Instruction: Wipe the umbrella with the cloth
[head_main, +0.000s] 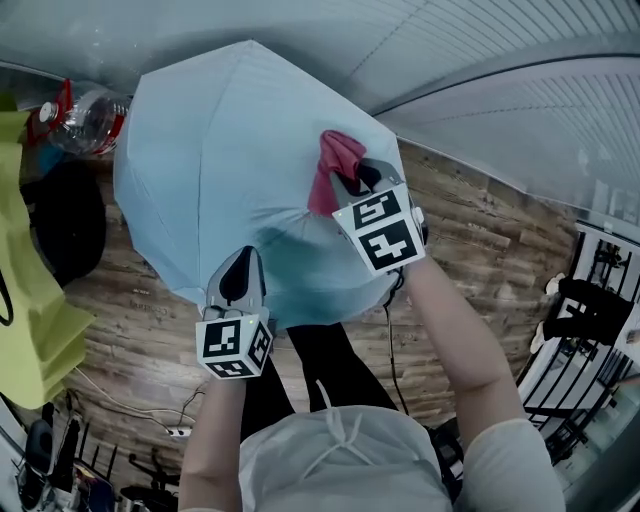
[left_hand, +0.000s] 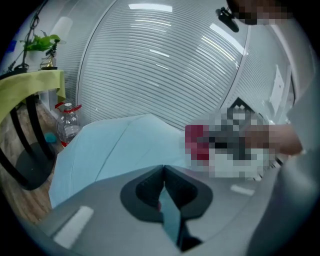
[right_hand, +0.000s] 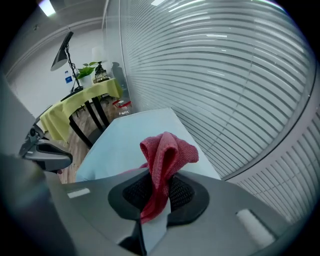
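Nearest me, my left gripper (left_hand: 162, 192) is pinched tight, jaws together on a fold of the pale blue umbrella (head_main: 215, 150). Just beyond it, my right gripper (right_hand: 159, 192) is clamped on the red cloth (right_hand: 167, 152), which bunches up above the jaws over the open canopy. Farther left, past the canopy's edge, there's a clear plastic bottle (head_main: 85, 118) with red at its neck, its label print too small to read.

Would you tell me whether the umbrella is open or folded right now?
Open: the umbrella spreads wide, its light blue panels fanned out.
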